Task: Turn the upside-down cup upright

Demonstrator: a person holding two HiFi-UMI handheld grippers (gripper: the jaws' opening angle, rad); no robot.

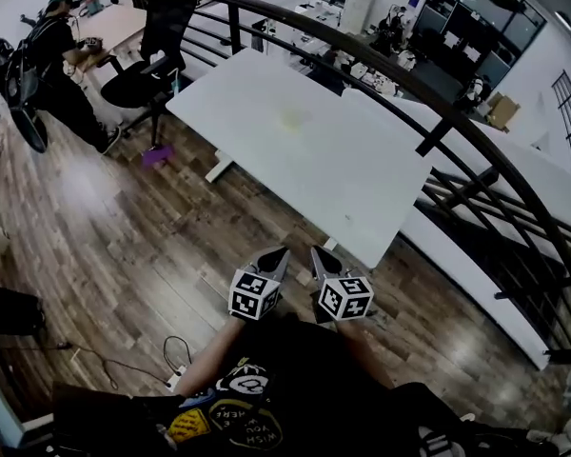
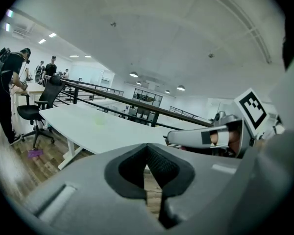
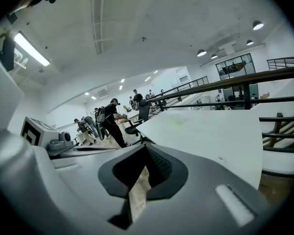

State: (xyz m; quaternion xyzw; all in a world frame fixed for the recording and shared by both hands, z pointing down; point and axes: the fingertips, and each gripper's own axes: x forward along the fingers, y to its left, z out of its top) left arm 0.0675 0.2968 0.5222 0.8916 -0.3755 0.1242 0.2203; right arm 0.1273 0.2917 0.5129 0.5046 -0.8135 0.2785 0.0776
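Claws closed and empty, left claw (image 1: 277, 254) beside right claw (image 1: 319, 254).

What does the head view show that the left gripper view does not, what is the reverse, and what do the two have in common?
Only the head view shows the wearer's dark shirt, a cable on the wood floor, and the left gripper seen from outside. Only the left gripper view shows the ceiling lamps and that gripper's jaws close up, shut with nothing between them. Both show the white table, the black railing, the office chair, the right gripper and a greenish spot on the table, too faint to identify.
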